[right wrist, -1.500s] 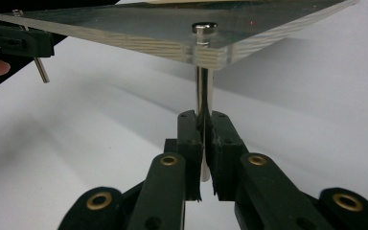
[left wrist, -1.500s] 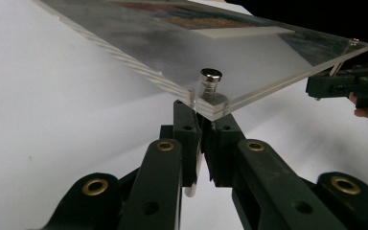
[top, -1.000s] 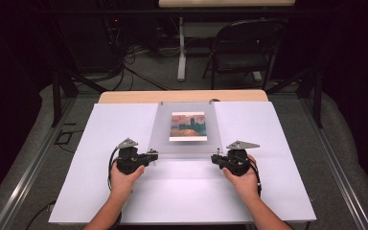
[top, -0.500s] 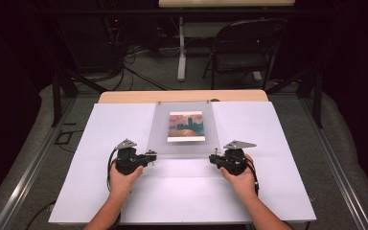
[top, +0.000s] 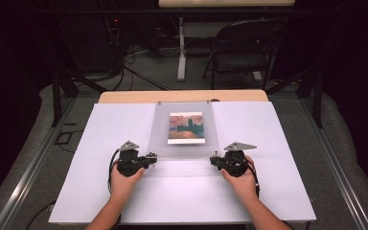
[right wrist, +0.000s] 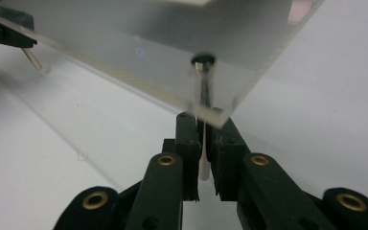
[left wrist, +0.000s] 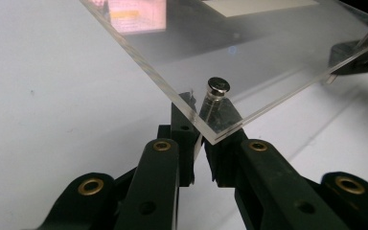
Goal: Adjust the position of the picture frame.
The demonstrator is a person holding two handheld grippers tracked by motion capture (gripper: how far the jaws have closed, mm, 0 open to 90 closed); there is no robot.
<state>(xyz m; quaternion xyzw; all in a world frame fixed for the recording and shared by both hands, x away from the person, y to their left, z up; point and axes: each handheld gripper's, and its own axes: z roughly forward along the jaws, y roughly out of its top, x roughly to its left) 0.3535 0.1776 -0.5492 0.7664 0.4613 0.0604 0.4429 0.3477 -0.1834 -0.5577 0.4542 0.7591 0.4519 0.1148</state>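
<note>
Between the two grippers a clear plastic sheet (top: 184,129) sat over a small picture (top: 186,127) on the white table (top: 268,191). Each corner pin (left wrist: 215,93) was pinched by narrow jaws: left gripper (top: 149,157), right gripper (top: 214,159).

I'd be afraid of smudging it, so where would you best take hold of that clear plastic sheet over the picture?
By the small metal pins through its near corners, one gripper from each side. The clear sheet is thin, flat and wide; the pins stick out below it, giving narrow jaws something to pinch. Both the left gripper and right gripper appear to do so.
</note>
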